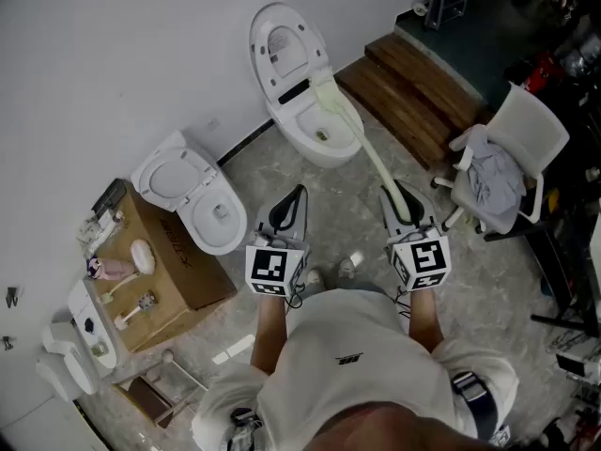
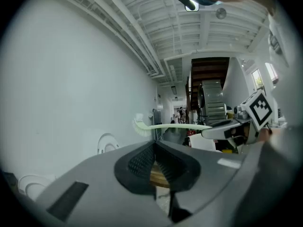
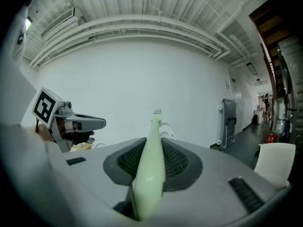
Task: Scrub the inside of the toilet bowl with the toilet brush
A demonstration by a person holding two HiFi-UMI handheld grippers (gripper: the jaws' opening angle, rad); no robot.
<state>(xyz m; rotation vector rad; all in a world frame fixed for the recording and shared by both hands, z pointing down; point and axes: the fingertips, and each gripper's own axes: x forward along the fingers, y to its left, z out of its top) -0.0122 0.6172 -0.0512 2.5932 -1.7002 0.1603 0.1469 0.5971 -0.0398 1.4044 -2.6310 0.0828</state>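
A white toilet (image 1: pixel 331 147) with its lid (image 1: pixel 282 45) raised stands by the far wall. My right gripper (image 1: pixel 406 216) is shut on the handle of a pale green toilet brush (image 1: pixel 364 144). The brush is held roughly level in the air, and its head (image 1: pixel 324 92) lines up over the bowl's rear rim. In the right gripper view the handle (image 3: pixel 150 164) runs out between the shut jaws of my right gripper (image 3: pixel 154 143) to the bristles (image 3: pixel 156 112). My left gripper (image 1: pixel 286 212) is shut and holds nothing. The left gripper view shows my left gripper (image 2: pixel 154 148) below the brush (image 2: pixel 161 126).
A second white toilet (image 1: pixel 195 194) stands at the left beside a cardboard box (image 1: pixel 164 261) with small items on top. Wooden steps (image 1: pixel 413 92) lie at the right of the far toilet. A white chair (image 1: pixel 521 134) with a cloth stands at the right.
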